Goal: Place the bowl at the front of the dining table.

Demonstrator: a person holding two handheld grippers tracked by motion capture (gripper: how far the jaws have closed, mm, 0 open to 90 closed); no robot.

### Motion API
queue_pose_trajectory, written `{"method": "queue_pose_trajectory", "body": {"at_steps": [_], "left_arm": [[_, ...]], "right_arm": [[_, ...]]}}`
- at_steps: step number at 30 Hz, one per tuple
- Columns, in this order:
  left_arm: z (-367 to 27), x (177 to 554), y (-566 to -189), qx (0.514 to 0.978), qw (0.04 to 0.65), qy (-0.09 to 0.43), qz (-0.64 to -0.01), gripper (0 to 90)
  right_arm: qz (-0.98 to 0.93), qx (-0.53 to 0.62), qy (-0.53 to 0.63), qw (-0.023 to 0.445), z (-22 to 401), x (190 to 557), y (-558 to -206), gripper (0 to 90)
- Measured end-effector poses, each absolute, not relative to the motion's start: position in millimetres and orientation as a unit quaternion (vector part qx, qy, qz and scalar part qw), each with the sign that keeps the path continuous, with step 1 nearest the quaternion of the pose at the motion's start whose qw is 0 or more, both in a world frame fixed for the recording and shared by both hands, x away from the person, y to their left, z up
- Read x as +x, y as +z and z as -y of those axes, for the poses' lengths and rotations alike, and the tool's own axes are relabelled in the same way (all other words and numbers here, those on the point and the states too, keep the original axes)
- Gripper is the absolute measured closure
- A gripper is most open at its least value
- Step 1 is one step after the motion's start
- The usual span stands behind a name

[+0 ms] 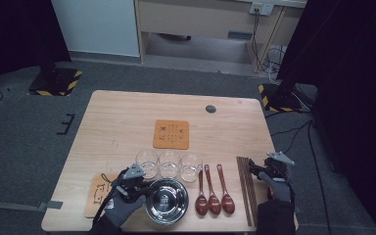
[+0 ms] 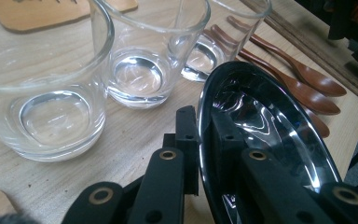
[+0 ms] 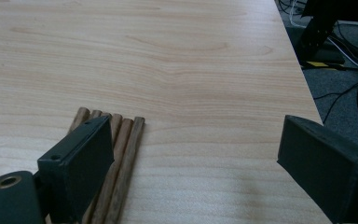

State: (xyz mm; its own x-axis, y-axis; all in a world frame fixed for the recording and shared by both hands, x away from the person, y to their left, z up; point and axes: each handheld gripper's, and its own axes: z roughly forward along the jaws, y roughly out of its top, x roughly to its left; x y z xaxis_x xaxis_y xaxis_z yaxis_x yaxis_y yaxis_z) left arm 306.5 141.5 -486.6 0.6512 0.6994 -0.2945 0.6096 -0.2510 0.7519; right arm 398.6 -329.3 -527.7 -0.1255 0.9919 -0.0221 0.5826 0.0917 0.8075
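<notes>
Clamped on the near rim of the shiny round steel bowl [image 2: 279, 135], the left gripper [image 2: 199, 154] has one black jaw inside the bowl and one outside. Just beyond the bowl stand three clear drinking glasses [image 1: 169, 164] in a row, and three dark red wooden spoons [image 1: 213, 191] lie to its right. Further right, the right gripper [image 3: 191, 154] hovers with jaws wide apart over the far ends of the brown wooden chopsticks [image 3: 116, 154] on the light wooden table [image 3: 168, 56], gripping nothing.

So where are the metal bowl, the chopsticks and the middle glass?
metal bowl [image 1: 165, 201], high view, its inner bottom.
chopsticks [image 1: 245, 188], high view, mid-length of the bundle.
middle glass [image 1: 169, 163], high view, its base.
</notes>
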Motion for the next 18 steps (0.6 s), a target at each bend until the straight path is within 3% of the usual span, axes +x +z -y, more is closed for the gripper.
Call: {"method": "queue_pose_trajectory", "body": {"at_steps": [18], "left_arm": [[-145, 301, -470, 0.781, 0.472, 0.064, -0.404, 82.6]], "right_arm": [[-0.673, 0.598, 0.33, 0.286, 345, 397, -535, 10.1]]}}
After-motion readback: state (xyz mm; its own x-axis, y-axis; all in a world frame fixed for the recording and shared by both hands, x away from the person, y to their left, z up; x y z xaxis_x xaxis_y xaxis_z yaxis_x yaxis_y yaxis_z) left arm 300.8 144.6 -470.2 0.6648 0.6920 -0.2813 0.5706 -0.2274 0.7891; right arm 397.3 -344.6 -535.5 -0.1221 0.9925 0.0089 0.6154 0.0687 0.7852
